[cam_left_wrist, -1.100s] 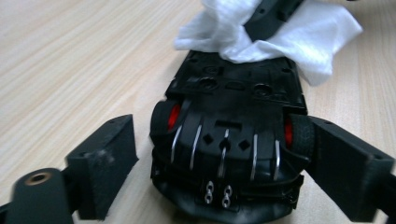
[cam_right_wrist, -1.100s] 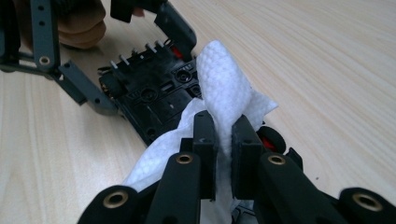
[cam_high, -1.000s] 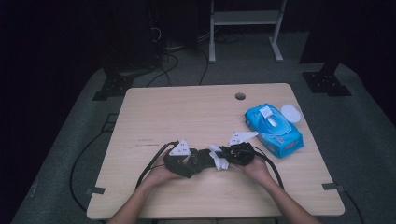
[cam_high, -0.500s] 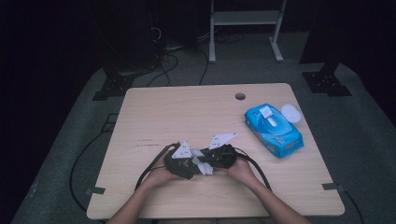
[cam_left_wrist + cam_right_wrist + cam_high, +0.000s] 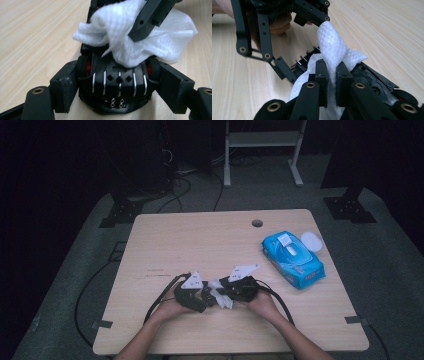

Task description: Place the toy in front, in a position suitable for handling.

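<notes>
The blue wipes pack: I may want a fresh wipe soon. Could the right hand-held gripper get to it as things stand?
Probably yes, but not freely: bare table lies between the right hand-held gripper and the blue wipes pack, yet its jaws are shut on the white wipe against the black toy car.

— What's the bench [image 5: 200, 240] made of?
— Pale wood-grain, smooth and matt.
— And the wipe [image 5: 332, 52]?
— Soft white cloth-like sheet with a dimpled weave, crumpled.
— The toy car [image 5: 117, 82]?
— Black plastic, faintly glossy, with shiny metal bars.
— The pack [image 5: 292, 259]?
— Glossy blue plastic wrap.
</notes>
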Demonstrator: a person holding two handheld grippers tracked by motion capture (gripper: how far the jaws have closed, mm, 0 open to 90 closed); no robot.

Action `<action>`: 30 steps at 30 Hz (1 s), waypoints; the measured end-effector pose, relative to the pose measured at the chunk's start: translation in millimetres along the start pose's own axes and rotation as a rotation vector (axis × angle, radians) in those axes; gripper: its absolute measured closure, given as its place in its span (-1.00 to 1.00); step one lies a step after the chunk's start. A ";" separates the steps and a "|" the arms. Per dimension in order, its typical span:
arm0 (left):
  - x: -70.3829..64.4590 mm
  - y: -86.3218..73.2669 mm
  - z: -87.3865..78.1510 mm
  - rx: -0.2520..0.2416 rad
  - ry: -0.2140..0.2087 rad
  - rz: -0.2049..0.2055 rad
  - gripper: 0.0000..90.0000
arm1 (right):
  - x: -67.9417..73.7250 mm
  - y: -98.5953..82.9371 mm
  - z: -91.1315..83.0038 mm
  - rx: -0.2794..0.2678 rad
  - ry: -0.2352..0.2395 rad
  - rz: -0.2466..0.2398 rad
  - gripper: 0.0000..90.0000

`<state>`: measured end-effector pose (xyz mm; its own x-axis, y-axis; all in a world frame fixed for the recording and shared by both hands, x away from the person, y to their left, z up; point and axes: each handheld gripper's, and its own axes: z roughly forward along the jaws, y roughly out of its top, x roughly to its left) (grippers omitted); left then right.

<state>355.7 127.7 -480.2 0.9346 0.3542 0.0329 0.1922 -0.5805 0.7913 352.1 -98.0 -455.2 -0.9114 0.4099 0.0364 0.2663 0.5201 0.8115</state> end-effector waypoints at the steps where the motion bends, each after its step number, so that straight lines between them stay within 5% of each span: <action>1: 0.2 0.1 0.0 0.001 -0.003 -0.003 -0.47 | -0.5 0.0 -0.8 0.003 -0.003 -0.005 0.83; 5: -0.7 0.9 1.6 0.017 0.004 0.001 -0.46 | 1.9 4.0 0.5 0.006 -0.014 -0.015 0.83; 11: -1.4 1.3 1.2 0.016 0.022 0.029 -0.46 | 11.6 12.6 19.2 -0.008 0.049 -0.015 0.83; 19: -1.1 1.0 0.5 0.013 0.025 0.038 -0.46 | -16.2 -0.2 -8.2 0.027 -0.091 0.009 0.83; 30: -1.4 1.3 0.6 0.033 0.040 0.071 -0.45 | 3.9 15.5 18.5 -0.002 -0.030 -0.024 0.83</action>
<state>354.8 126.0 -479.6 0.9338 0.3397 0.1126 0.1364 -0.6287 0.7656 358.4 -74.5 -453.3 -0.9076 0.4199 -0.0008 0.2438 0.5284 0.8132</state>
